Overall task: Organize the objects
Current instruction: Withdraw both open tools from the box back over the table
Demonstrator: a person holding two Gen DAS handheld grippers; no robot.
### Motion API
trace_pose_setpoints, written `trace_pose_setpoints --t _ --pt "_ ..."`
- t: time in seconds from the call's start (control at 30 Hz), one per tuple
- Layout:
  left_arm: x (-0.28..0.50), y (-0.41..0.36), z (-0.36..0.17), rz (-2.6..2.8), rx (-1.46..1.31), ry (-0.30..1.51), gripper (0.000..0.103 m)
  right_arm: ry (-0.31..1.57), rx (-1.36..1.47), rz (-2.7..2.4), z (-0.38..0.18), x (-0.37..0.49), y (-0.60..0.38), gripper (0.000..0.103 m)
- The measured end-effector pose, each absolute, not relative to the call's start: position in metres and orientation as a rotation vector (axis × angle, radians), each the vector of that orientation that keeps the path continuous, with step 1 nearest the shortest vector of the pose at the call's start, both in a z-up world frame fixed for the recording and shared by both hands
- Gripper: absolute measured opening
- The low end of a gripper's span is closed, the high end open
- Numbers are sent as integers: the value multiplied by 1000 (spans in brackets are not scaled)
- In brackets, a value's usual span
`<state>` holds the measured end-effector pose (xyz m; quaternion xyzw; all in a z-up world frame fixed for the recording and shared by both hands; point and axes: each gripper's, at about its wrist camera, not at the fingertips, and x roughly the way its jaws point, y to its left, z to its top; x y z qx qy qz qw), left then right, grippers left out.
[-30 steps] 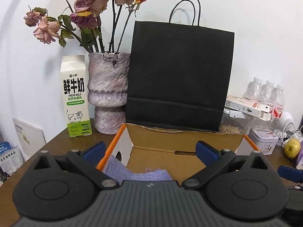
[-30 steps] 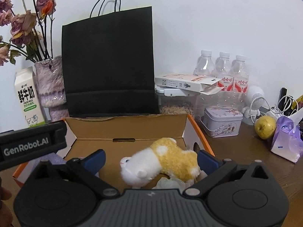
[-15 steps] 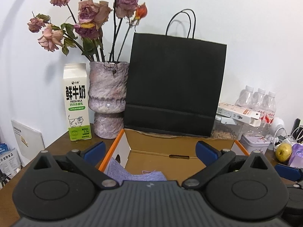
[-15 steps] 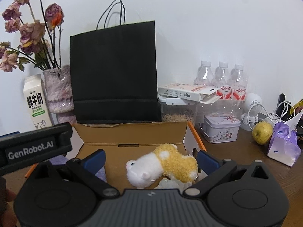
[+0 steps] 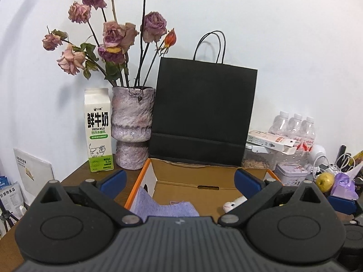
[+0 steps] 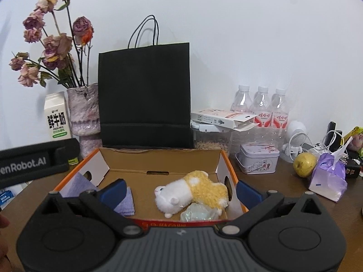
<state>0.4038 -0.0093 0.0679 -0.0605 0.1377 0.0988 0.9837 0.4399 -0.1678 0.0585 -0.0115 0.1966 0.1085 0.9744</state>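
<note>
An open cardboard box (image 6: 158, 158) with orange edges sits on the brown table. Inside lie a yellow and white plush toy (image 6: 192, 190), a folded lilac cloth (image 6: 124, 201) and a pale glass shell dish (image 6: 197, 213). The box (image 5: 192, 174), the cloth (image 5: 163, 208) and the toy's white head (image 5: 231, 204) also show in the left wrist view. My right gripper (image 6: 180, 192) is open and empty, just before the box's front edge. My left gripper (image 5: 179, 179) is open and empty, before the box's left part. The left gripper's body (image 6: 34, 163) shows at the left of the right wrist view.
A black paper bag (image 6: 145, 95) stands behind the box. A vase of dried roses (image 5: 132, 122) and a milk carton (image 5: 98, 129) stand at the left. Water bottles (image 6: 261, 108), a tin (image 6: 258, 161), an apple (image 6: 304, 164) and a lilac tissue pack (image 6: 329, 179) crowd the right.
Both grippers have pulled back and up from the box, so it looks smaller and lower. The plush toy, cloth and dish stay in the box. Both stay open.
</note>
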Motion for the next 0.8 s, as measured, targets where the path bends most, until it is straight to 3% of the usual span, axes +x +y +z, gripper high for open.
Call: trace_pose_setpoints --t 0.8 --pt "294 -24 66 107 -99 305 103 377 -68 272 58 330 -196 103"
